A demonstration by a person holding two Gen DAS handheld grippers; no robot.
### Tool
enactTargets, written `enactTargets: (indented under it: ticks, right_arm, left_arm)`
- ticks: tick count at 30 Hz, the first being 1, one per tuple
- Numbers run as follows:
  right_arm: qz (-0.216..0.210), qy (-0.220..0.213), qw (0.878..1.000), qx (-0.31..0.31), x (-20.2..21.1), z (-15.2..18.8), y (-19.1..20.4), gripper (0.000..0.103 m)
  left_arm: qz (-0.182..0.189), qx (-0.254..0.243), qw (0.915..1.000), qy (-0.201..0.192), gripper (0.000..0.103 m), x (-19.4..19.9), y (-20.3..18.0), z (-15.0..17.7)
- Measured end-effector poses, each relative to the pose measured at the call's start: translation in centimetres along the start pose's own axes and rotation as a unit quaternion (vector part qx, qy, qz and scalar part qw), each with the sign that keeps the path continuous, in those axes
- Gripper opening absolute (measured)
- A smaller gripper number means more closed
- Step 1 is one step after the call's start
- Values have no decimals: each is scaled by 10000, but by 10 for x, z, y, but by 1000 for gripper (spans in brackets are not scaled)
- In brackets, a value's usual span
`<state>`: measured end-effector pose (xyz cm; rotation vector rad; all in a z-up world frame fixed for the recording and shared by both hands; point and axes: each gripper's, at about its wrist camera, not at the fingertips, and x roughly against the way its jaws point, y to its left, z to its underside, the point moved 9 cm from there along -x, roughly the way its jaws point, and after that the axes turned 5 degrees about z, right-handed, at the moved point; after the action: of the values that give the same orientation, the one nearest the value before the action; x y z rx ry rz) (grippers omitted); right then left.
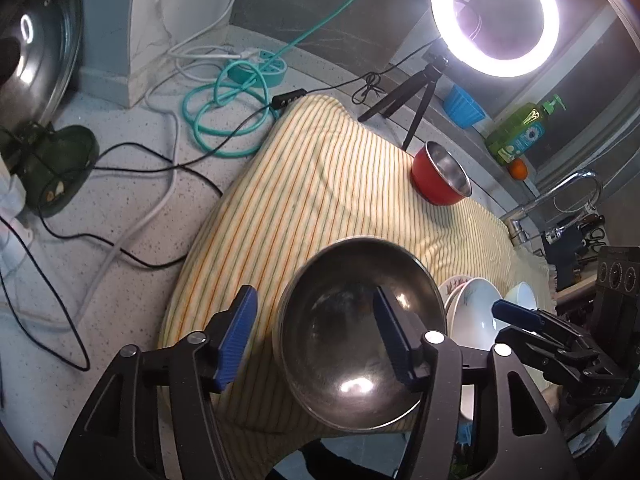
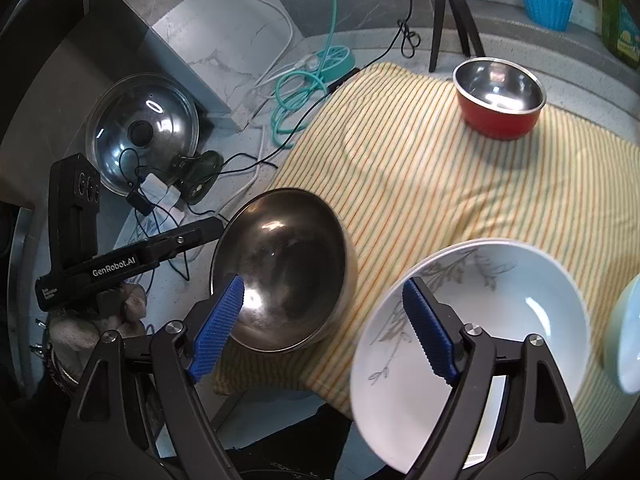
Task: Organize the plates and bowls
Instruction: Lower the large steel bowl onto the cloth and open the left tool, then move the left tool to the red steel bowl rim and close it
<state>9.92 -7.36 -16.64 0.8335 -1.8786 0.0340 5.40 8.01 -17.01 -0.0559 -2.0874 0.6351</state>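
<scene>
A steel bowl (image 1: 360, 332) sits on the striped cloth (image 1: 320, 184) near its front edge. My left gripper (image 1: 316, 336) is open, with its jaws astride the bowl's left rim; one finger is inside the bowl. The bowl also shows in the right wrist view (image 2: 288, 264). My right gripper (image 2: 324, 328) is open, with its jaws astride the near rim of a white patterned plate (image 2: 500, 320) stacked on another. A red bowl with a steel inside (image 1: 440, 176) (image 2: 500, 96) stands at the cloth's far side. A pale bowl (image 2: 624, 336) sits at the right edge.
A ring light (image 1: 494, 16) on a tripod (image 1: 404, 100) stands behind the cloth. Teal and black cables (image 1: 224, 116) lie on the counter at left. A pot lid (image 2: 142, 132) leans at far left. A faucet (image 1: 560, 196) and soap bottle (image 1: 516, 128) are at right.
</scene>
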Motion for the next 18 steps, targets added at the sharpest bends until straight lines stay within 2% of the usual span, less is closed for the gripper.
enactTargets:
  ticks: [8, 18]
  right_arm:
    - [286, -364, 9988, -131, 32, -23, -32, 89]
    - [631, -799, 9929, -619, 69, -55, -96, 90]
  left_arm:
    - [71, -266, 9996, -91, 60, -3, -20, -23]
    - [309, -680, 9971, -110, 60, -17, -60, -52]
